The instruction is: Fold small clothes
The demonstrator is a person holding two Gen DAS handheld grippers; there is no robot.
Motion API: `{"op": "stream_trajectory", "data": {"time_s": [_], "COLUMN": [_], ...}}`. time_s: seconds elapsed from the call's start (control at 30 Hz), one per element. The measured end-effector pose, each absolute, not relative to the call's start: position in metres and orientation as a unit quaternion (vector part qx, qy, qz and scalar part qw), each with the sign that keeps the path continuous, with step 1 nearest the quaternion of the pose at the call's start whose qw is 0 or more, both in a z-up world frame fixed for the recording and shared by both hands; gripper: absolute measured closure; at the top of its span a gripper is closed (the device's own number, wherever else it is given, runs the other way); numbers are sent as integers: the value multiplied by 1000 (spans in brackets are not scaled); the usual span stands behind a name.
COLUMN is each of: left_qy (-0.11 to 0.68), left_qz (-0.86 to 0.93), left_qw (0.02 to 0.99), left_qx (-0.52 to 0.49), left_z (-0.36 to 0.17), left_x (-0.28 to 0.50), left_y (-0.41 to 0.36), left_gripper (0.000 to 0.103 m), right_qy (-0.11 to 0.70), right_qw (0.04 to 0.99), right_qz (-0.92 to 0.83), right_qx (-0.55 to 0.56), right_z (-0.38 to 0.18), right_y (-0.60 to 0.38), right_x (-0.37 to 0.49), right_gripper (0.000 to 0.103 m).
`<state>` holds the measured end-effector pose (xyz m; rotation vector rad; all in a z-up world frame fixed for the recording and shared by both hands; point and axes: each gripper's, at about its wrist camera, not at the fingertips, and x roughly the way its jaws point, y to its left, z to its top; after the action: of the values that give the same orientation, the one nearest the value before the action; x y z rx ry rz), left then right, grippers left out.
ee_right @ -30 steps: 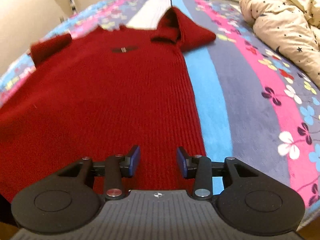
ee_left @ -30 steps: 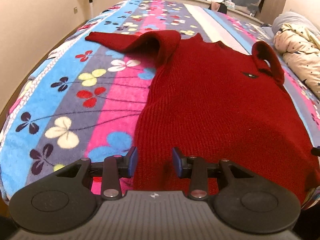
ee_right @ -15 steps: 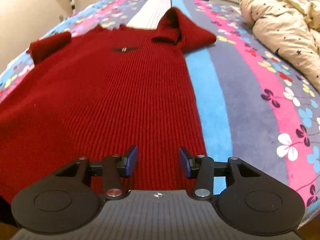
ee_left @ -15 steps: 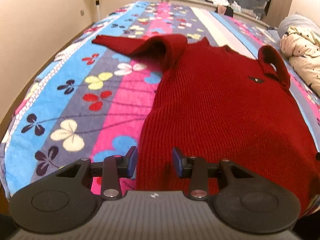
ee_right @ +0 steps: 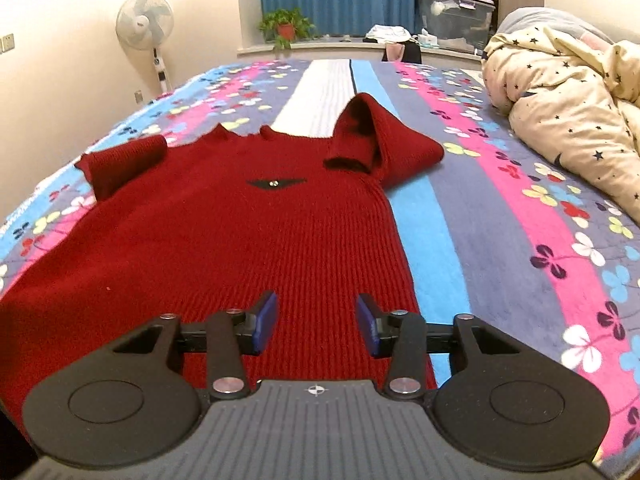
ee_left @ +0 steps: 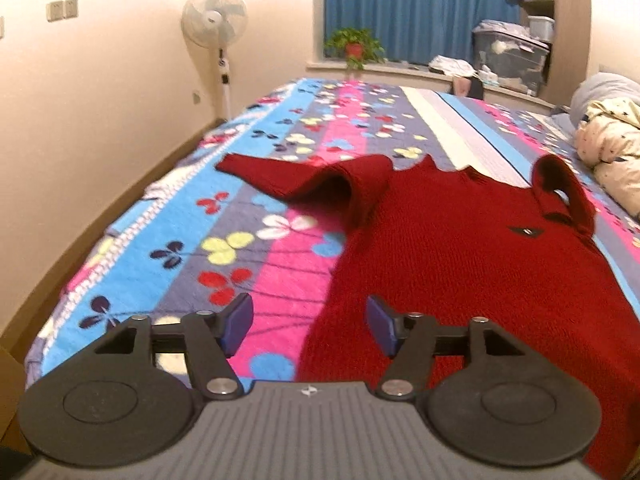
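A dark red knit sweater [ee_left: 460,264] lies flat, front up, on the flowered striped bedspread [ee_left: 256,248], collar at the far end. It also shows in the right wrist view [ee_right: 248,240]. Its left sleeve [ee_left: 304,178] lies bunched out to the left. Its right sleeve [ee_right: 384,140] is humped up beside the shoulder. My left gripper [ee_left: 310,326] is open and empty above the sweater's near left hem edge. My right gripper [ee_right: 316,324] is open and empty above the near right part of the hem.
A rumpled cream duvet with stars [ee_right: 568,112] lies on the bed's right side. A standing fan [ee_left: 216,28] is by the left wall. A potted plant [ee_left: 354,44] and storage boxes [ee_left: 508,56] stand on the far window ledge.
Both grippers have tilted up and pulled back, so the room's far end now shows. The left gripper's jaws have opened wider. The sweater has not moved.
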<state>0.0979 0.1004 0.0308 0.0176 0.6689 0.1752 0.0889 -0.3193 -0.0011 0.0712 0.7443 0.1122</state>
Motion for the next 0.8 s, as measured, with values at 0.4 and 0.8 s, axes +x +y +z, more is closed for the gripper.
{"op": "stream_trajectory", "data": {"time_s": [0.4, 0.8], "left_qy": [343, 293], "left_qz": [104, 72], "left_qw": [933, 952], "left_qx": [30, 59], "left_z": [21, 33], "left_x": [112, 111], "left_y": [92, 68], "left_gripper": [21, 21], "right_qy": [340, 329], "right_qw": [938, 943], "right_qz": [56, 51], "right_qx": [29, 20], "right_z": [8, 11], "right_y": [-316, -316], "right_x": [92, 91], "right_gripper": [65, 50]}}
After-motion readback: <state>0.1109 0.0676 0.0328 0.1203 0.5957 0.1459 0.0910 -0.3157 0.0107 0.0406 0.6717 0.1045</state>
